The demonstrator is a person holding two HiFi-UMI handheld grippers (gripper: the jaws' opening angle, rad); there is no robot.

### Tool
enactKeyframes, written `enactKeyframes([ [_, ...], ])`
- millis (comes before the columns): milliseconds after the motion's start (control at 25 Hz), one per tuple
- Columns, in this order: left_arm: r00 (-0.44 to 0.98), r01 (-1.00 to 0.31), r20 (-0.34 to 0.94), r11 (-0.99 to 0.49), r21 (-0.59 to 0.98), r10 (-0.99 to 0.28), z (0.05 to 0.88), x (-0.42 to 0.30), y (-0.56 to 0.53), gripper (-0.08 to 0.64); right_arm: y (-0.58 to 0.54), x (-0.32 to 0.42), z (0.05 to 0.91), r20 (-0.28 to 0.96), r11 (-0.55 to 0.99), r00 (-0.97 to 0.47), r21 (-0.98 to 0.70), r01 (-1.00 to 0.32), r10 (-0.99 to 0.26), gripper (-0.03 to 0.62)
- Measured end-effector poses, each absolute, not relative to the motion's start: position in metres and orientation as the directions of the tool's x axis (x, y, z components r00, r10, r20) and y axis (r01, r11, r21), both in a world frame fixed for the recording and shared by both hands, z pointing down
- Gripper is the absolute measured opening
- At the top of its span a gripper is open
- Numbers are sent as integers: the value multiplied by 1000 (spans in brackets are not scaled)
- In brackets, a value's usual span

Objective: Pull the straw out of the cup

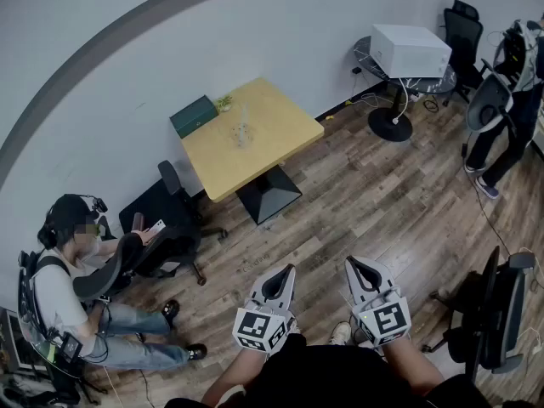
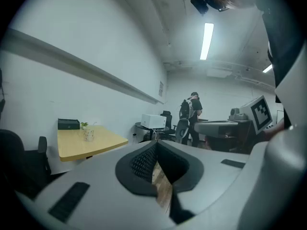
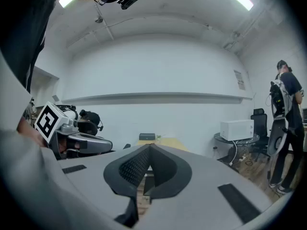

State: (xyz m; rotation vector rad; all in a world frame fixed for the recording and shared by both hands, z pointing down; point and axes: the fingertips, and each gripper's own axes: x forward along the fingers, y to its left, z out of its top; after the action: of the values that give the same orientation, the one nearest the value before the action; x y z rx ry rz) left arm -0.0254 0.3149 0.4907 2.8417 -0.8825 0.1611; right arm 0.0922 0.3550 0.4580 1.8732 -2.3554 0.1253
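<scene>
Head view. Low at 6 o'clock, side by side above the wood floor (image 1: 382, 194): left gripper (image 1: 284, 272) and right gripper (image 1: 357, 266), both aimed toward 12. Well apart from them, up toward 11 o'clock, a yellow table (image 1: 272, 130) near the wall. Close to its middle, the cup (image 1: 242, 133), its straw too fine to make out from here. At the table's 10 o'clock corner, a green box (image 1: 194, 116). At 8 o'clock, a seated person (image 1: 64, 287); at 2 o'clock, a white appliance (image 1: 410, 49); at 3 o'clock, a standing person (image 1: 510, 100).

Left gripper view. Jaws clenched tip to tip, grasping nothing. Out at 9 o'clock, far from the tips, the cup upright on the table, the box behind it. At 3 o'clock, the right gripper's marker cube (image 2: 261, 113).

Right gripper view. Jaws likewise clenched and empty. Straight beyond the tips at 12 o'clock, the table and box, the cup not discernible. At 9 o'clock, the left gripper.
</scene>
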Motion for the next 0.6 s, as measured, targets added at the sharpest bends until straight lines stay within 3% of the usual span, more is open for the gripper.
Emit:
enactKeyframes([
  [600,826,-558,143,-827,65,-546,482,-34,295,18,338,89,449,90,184,-182,9,-983,-979,18],
])
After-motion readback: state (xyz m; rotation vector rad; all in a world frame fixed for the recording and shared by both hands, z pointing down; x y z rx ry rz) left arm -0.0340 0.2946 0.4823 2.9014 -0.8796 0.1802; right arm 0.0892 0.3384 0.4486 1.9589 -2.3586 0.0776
